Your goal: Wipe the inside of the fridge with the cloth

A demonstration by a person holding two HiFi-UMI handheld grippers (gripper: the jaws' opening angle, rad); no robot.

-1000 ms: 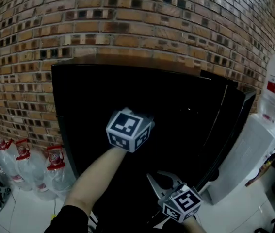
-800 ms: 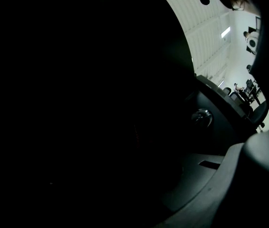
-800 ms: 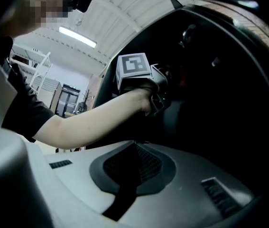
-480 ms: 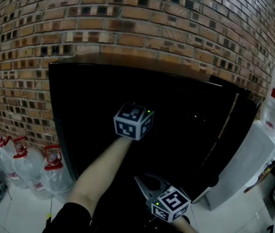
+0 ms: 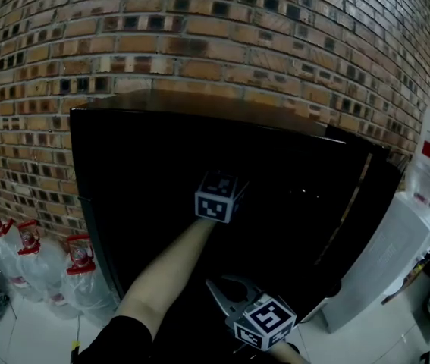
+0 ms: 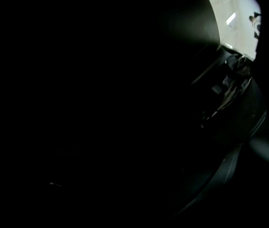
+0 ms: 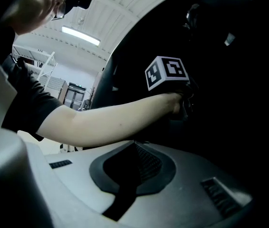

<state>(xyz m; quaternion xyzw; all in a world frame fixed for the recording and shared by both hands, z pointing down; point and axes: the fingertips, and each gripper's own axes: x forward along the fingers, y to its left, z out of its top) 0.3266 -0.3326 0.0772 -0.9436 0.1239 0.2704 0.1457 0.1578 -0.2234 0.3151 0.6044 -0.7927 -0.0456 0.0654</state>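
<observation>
Fridge (image 5: pixel 161 165) btwn jugs (image 5: pixel 78 268) & dispenser (image 5: pixel 385 256)

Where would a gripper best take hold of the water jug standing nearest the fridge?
Probably its red handle at the neck, coming from above: the jug stands upright, and its clear body looks too broad and smooth to pinch.

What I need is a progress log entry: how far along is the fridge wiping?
Done: nothing visible; no cloth shows, and the black fridge is too dark to judge. In hand: the left hand-held gripper, shut, reaches into that darkness; the right hand-held gripper waits low, shut and empty. Left: seemingly all the wiping.
</observation>
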